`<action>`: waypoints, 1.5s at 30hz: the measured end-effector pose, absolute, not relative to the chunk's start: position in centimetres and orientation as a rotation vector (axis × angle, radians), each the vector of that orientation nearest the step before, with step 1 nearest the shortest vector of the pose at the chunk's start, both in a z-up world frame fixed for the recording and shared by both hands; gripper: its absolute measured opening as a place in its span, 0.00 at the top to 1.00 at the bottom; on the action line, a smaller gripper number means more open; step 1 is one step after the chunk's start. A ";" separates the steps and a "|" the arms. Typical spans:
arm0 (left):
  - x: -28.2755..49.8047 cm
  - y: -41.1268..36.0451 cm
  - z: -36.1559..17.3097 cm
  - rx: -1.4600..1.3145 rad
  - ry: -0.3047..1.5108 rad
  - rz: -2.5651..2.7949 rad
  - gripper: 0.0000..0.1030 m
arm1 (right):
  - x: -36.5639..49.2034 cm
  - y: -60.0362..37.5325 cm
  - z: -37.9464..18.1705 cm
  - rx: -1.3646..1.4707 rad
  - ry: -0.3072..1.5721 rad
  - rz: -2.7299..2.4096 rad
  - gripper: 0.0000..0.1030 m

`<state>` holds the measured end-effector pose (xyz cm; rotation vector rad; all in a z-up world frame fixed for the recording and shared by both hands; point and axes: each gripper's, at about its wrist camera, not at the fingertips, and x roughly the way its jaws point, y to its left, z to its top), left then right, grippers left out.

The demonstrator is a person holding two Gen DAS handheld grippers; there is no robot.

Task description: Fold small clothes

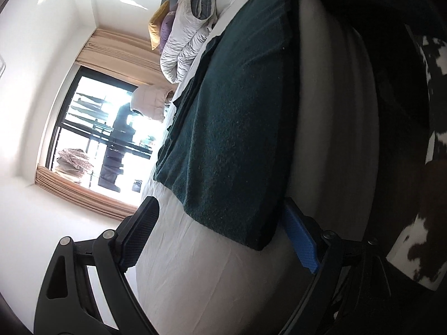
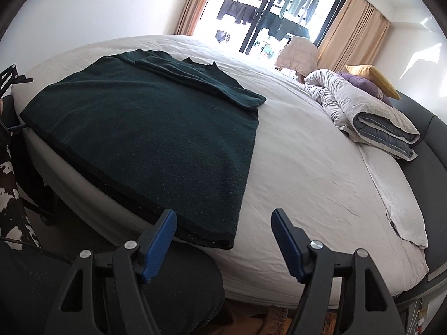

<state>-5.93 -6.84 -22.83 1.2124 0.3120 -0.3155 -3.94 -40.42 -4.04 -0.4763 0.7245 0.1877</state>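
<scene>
A dark green knitted sweater (image 2: 156, 128) lies flat on the white bed (image 2: 307, 173), its hem along the near edge and a sleeve folded across the chest. My right gripper (image 2: 223, 229) is open and empty, its jaws on either side of the hem's near right corner, just short of it. In the left wrist view, which is rolled sideways, the sweater (image 1: 234, 117) fills the middle. My left gripper (image 1: 220, 223) is open, its blue-padded fingers (image 1: 300, 243) on either side of the other hem corner at the bed's edge, holding nothing.
A folded grey duvet (image 2: 371, 117) with purple and yellow pillows (image 2: 371, 79) lies at the head of the bed. A beige jacket (image 2: 297, 54) sits by the window. A cowhide-patterned seat (image 2: 11, 195) stands left of the bed. A dark chair back (image 2: 139, 293) is below my right gripper.
</scene>
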 end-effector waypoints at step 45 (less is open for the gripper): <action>1.1 -5.3 -6.9 0.572 0.465 -0.346 0.96 | -3.3 -36.0 -10.2 -1.011 0.720 0.245 0.94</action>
